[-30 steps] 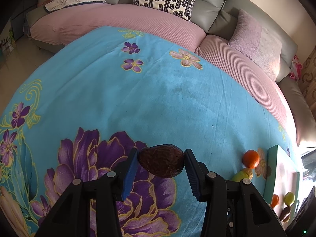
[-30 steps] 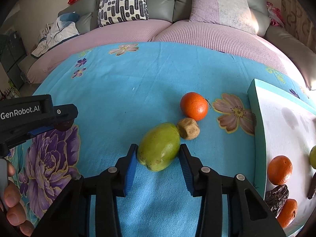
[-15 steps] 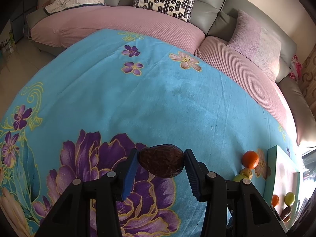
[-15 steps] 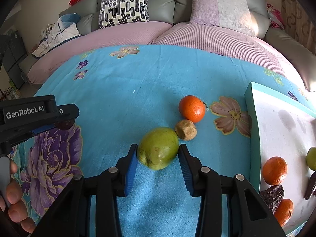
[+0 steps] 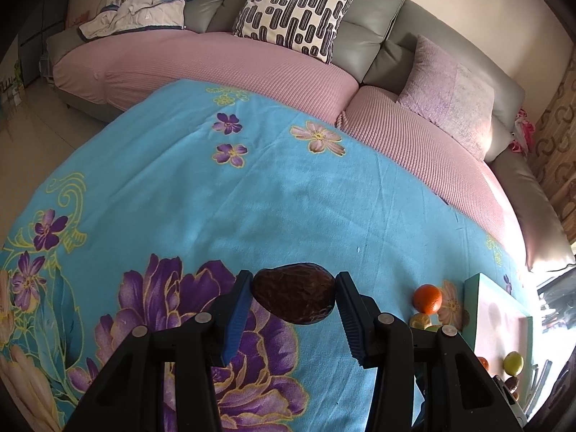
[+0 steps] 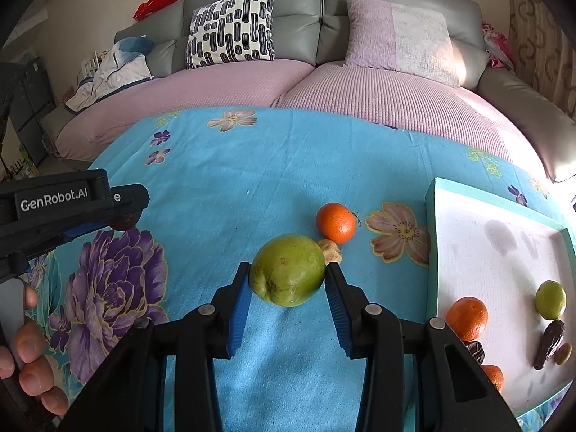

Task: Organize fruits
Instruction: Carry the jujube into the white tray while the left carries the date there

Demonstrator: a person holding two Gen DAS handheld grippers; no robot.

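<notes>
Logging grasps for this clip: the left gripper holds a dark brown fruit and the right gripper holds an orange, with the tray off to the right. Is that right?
Not quite. The right gripper holds a green fruit, not an orange; the right wrist view shows the orange lying loose on the blue cloth beyond it. The left gripper does hold a dark brown fruit, and the tray is to the right.

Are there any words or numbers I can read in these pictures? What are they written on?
"GenRobot.AI": white letters on the side of the left claw, seen from the right wrist camera.
Nothing else can be read: the fruits, the tray, the blanket and the pillows carry only patterns, no letters.
</notes>
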